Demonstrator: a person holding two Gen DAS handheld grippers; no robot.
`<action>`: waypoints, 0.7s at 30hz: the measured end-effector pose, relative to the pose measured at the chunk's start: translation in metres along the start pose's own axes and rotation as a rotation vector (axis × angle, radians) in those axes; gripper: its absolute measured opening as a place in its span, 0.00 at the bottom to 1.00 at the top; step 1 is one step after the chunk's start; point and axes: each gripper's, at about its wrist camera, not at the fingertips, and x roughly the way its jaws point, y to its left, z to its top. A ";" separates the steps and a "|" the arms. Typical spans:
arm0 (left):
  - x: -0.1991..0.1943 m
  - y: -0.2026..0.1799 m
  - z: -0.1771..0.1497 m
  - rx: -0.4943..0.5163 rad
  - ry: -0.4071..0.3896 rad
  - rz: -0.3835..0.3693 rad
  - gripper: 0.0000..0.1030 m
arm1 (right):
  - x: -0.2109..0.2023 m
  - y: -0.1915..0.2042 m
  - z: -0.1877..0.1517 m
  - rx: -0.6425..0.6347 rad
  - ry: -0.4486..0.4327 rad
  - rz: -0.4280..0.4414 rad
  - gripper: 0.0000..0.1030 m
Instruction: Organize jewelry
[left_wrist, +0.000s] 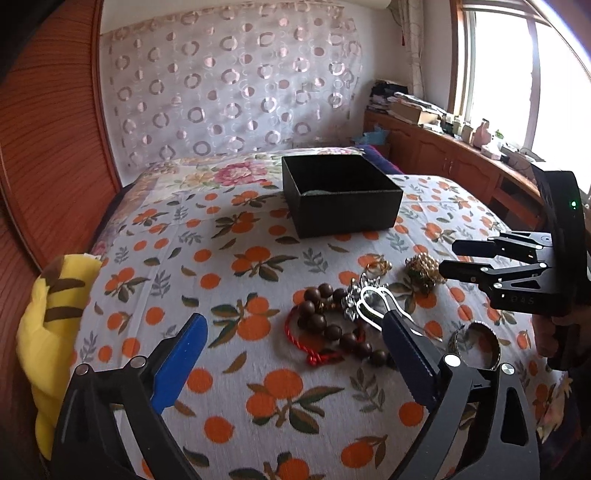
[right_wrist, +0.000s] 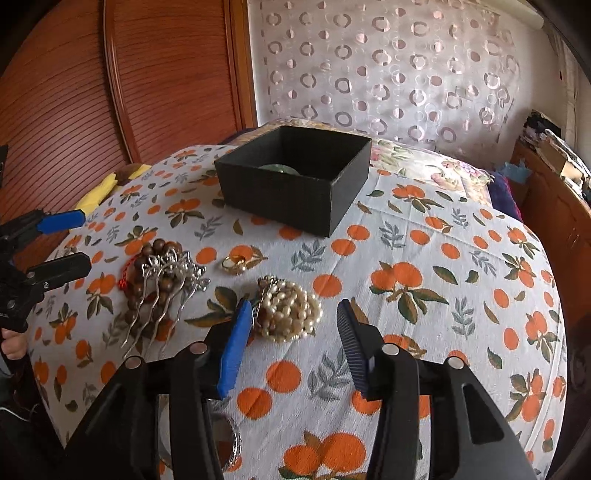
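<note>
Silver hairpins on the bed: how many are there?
2, as far as I can tell. Both silver hairpins lie side by side across the wooden bead bracelet, left of the pearl necklace. Their ornate heads tangle together, so another could be hidden.

left claw: black frame | blue pads | 4 silver pivot screws
</note>
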 end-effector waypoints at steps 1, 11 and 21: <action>-0.001 0.000 -0.001 0.001 -0.002 0.003 0.89 | 0.000 0.000 0.000 -0.001 0.000 0.002 0.49; 0.002 -0.002 -0.011 -0.019 0.018 -0.017 0.90 | 0.013 0.001 0.004 0.001 0.047 0.027 0.49; 0.007 -0.007 -0.013 -0.018 0.033 -0.033 0.90 | 0.024 -0.006 0.007 0.025 0.077 0.049 0.42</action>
